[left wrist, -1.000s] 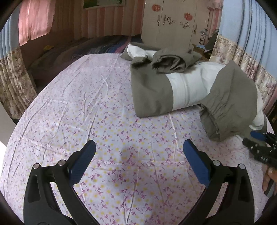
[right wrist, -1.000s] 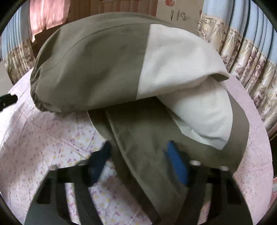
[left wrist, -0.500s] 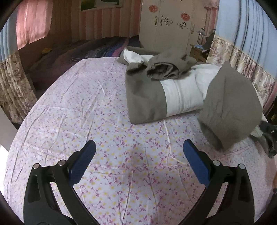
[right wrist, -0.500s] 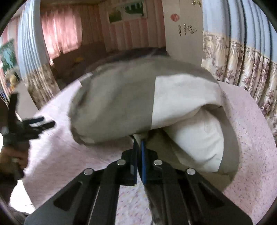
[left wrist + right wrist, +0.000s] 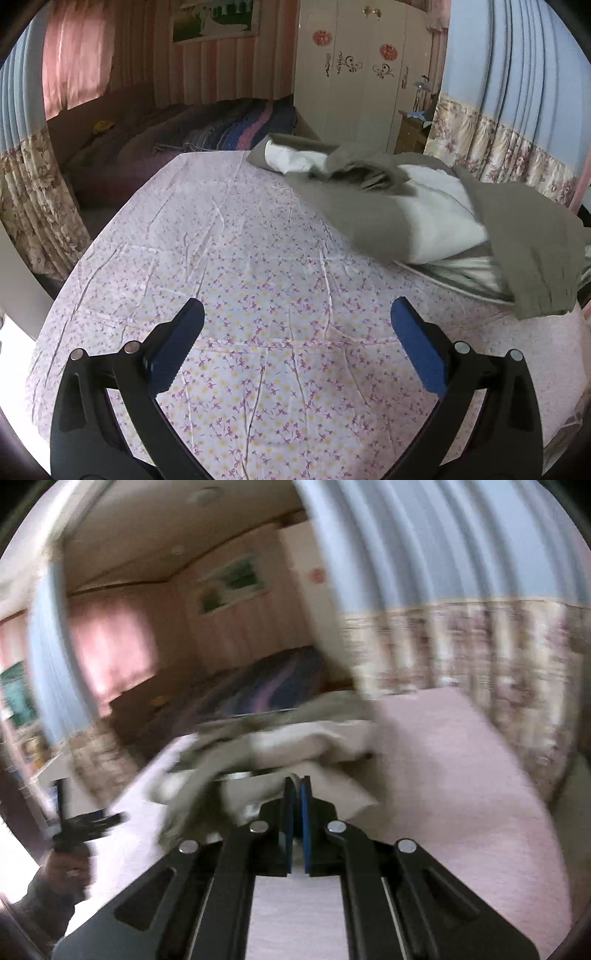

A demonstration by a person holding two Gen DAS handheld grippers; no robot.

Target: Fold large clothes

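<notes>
A large olive and white garment (image 5: 402, 206) lies bunched at the far right of the bed, and one olive flap of it is lifted and hangs at the right edge. In the left wrist view my left gripper (image 5: 295, 332) is open above bare sheet, well short of the cloth. The right wrist view is blurred by motion. There my right gripper (image 5: 297, 788) is shut on an edge of the garment (image 5: 280, 746), whose cloth trails away from the pads. Held in a hand, the left gripper (image 5: 83, 823) shows at the far left.
A pink floral sheet (image 5: 258, 266) covers the bed. A dark striped blanket (image 5: 229, 125) lies beyond its far edge. A cream wardrobe (image 5: 354, 74) stands at the back, and flowered curtains (image 5: 498, 147) hang close along the right side.
The right gripper's jaws closed on the garment's edge, then swung up and away, lifting the cloth. The left gripper rose a little and stayed open.
</notes>
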